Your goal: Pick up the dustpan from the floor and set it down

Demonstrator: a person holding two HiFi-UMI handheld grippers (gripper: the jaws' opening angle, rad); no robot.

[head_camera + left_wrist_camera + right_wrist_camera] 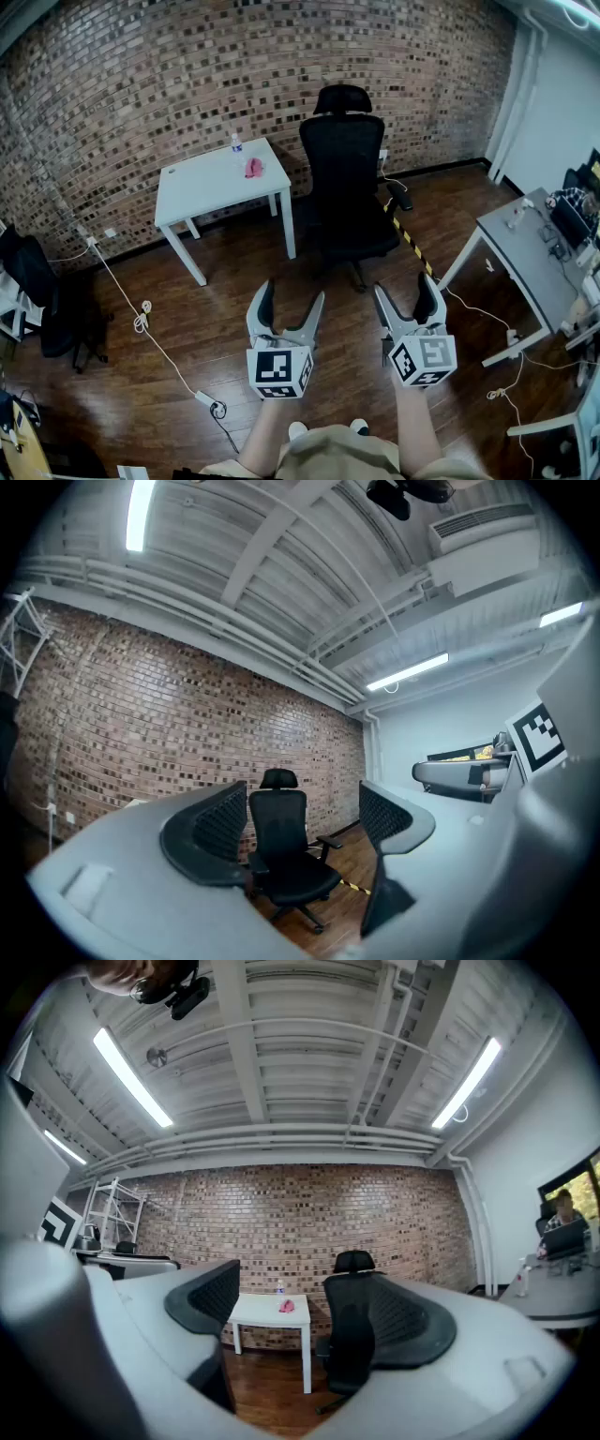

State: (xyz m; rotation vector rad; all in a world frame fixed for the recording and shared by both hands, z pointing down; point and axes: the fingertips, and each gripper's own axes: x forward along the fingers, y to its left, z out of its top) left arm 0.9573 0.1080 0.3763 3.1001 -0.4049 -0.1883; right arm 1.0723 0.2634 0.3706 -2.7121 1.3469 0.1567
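No dustpan shows in any view. In the head view both grippers are held level over the wooden floor, side by side in front of the person. My left gripper [292,298] is open with nothing between its jaws, and my right gripper [405,292] is open and empty too. Looking along its own jaws, my left gripper [300,827] faces a black office chair [286,850] by the brick wall. My right gripper [300,1312] faces a white table [272,1312] and the same chair [352,1335].
The black office chair [349,178] stands ahead, the white table [211,178] to its left with a bottle [236,143] and a pink thing [253,168]. A grey desk [525,248] is at right. A power strip [204,398] and cable lie on the floor at left.
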